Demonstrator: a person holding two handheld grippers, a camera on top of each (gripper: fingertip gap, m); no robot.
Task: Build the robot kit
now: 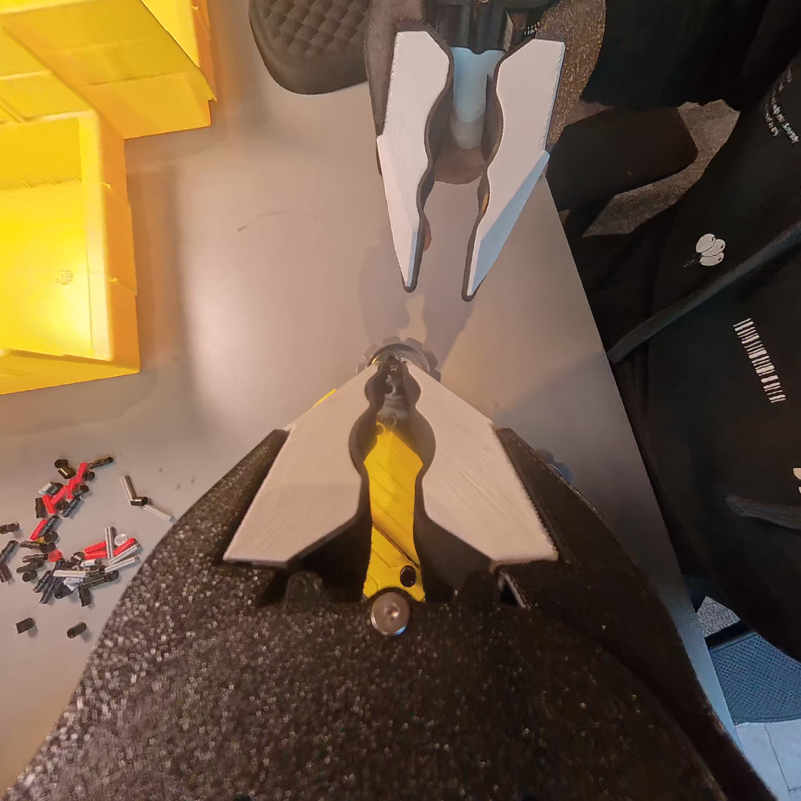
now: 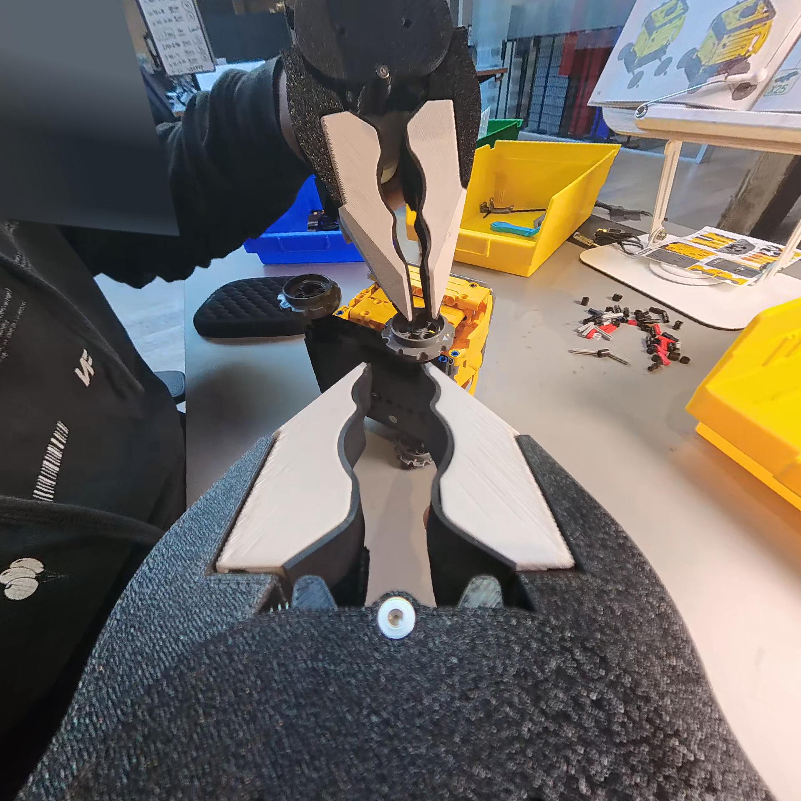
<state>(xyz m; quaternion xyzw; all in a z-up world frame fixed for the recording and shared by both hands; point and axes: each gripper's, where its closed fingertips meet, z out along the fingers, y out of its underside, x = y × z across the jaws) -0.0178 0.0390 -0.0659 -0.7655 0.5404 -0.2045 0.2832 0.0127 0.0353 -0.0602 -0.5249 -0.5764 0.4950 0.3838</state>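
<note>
left gripper [image 2: 418, 314] pinches the gear hub [image 2: 418, 336] on the yellow model [image 2: 472, 303]; right gripper [image 2: 395, 368] wide, empty; that tiny grip could slip if twisted

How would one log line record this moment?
left gripper: fingers pinch hub of grey toothed wheel | wheel: atop yellow-black brick model | right gripper: open, just short of model

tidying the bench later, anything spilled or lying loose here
Yes: small black, red and grey pins lie scattered on the table rather than in the yellow bins. One loose wheel rests against the black pad.
</note>
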